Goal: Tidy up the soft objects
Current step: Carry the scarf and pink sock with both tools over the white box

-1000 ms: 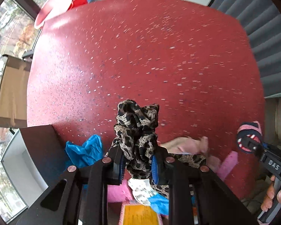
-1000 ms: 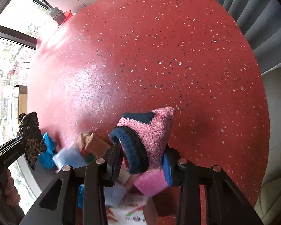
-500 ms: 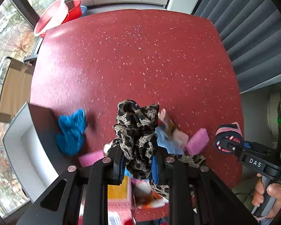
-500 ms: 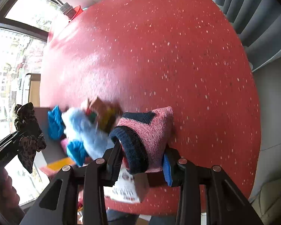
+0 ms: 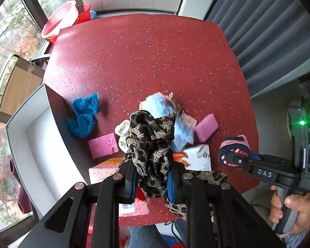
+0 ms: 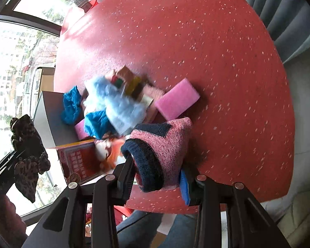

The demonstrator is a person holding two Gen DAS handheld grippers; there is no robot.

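both grippers loaded, up off the red table (image 5: 155, 57), pointing steeply down. landmark: the open white box (image 5: 35, 144) at the table's left edge, with its dark flap against the tabletop.

left gripper (image 5: 153, 183) jaws pinched close together on the leopard-print cloth (image 5: 150, 142); bunch stands up past the pads, a tail hangs below and trails right. in the left wrist view this cloth sits right of the box with the clutter between; left hand is the nearer one to the box by my read.

right gripper (image 6: 158, 175) jaws partway apart, clamped on the pink knit sock (image 6: 165, 144) with a navy cuff; cuff toward the left pad, toe pointing up and right. it's well right of the box, farthest of the two held items.

on the table right of the box: blue cloth (image 5: 83, 115) just beside the flap, pink sponge (image 5: 102, 145) near it, light blue fluffy cloth (image 5: 171, 119), second pink sponge (image 5: 206, 127) further right, printed cartons under the pile.

likely step: carry both to the box. the move turns on the box lying to the left, so the left goes first and the right has to cross over the pile. risk: the dangling leopard tail snags the cartons.
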